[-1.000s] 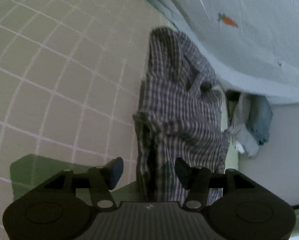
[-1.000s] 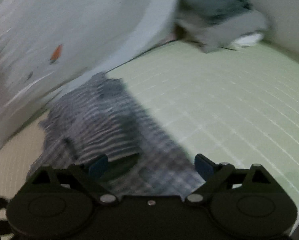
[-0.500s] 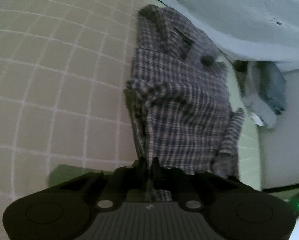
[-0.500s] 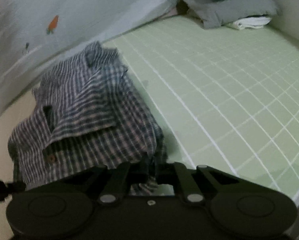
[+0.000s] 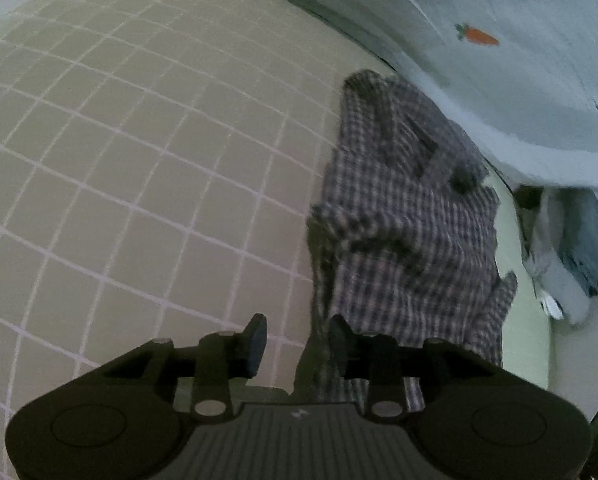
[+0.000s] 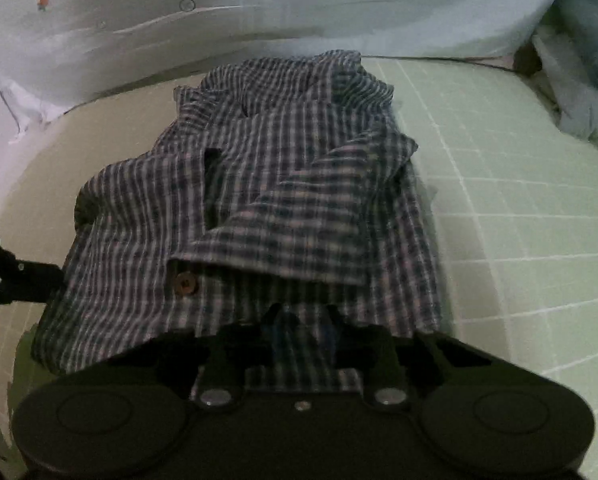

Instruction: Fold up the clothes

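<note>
Along the far edge of the green gridded mattress cover, just beside the pale quilt printed with small carrots, we see the plaid shirt lying in a rumpled, partly folded heap. One flap of it lies turned over the top, and a brown button shows just under that flap's edge.

Our left gripper has its fingers parted by a moderate gap. The near corner of the shirt hangs down in that gap, close against the right-hand finger, but the pads are not pressed together on the cloth. The left-hand finger stands over bare grid.

Our right gripper sits at the shirt's near hem, on the side toward the open middle of the cover. Its fingers are drawn close, only a narrow gap between them, and plaid cloth lies in and over that gap; we cannot tell for certain whether the pads pinch it, since the fingertips are dark and blurred against the fabric.

In the far corner of the cover, well apart from the shirt, a stack of grey and bluish folded clothes rests against the quilt.

From the right wrist view, a dark part of the other tool shows at the shirt's left side.
</note>
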`<act>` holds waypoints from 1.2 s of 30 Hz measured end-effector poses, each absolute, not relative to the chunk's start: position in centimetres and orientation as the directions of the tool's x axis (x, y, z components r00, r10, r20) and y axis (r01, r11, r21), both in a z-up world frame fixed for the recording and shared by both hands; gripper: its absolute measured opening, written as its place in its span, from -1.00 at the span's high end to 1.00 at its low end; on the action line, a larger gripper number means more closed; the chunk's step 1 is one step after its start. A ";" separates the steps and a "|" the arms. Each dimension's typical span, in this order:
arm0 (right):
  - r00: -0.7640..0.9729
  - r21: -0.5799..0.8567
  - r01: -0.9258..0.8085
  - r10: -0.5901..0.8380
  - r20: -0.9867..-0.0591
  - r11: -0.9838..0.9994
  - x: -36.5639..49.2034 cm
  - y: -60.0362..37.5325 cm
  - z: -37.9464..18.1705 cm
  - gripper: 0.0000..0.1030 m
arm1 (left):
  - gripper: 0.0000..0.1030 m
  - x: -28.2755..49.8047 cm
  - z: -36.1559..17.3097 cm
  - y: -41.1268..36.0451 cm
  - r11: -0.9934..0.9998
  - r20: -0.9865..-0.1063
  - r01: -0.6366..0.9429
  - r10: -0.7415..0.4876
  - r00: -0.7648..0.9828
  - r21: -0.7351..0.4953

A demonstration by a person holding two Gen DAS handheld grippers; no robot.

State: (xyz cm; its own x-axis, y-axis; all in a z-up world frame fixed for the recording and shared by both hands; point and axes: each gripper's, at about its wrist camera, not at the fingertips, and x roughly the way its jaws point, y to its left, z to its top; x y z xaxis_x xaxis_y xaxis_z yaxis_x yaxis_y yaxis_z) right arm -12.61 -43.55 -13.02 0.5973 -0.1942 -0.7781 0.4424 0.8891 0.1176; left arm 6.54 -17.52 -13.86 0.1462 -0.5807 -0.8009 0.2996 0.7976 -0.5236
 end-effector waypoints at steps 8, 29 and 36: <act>0.758 0.182 0.378 -0.191 -0.624 0.908 -6.2 -45.0 -10.9 0.43 | 0.14 8.3 -14.0 -17.2 0.815 -0.804 0.253 -0.568 0.174 -0.521; 0.566 0.294 0.726 -0.298 -0.769 0.622 -18.9 -49.0 -13.3 -0.53 | -0.25 5.5 -14.1 -20.0 0.799 -0.818 0.323 -0.564 0.112 -0.507; 0.594 0.355 0.650 -0.158 -0.789 0.672 -19.3 -49.0 -14.4 -0.38 | -0.25 1.7 -14.6 -20.5 0.809 -0.841 0.328 -0.536 0.073 -0.487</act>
State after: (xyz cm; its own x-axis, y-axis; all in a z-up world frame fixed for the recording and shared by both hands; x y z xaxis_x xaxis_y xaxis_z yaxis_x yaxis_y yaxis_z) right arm -19.33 -49.01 -14.40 0.5938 -0.1583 -0.7889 0.6502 0.6719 0.3546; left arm 1.67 -20.51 -14.62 0.0734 -0.5361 -0.8410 0.3280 0.8093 -0.4873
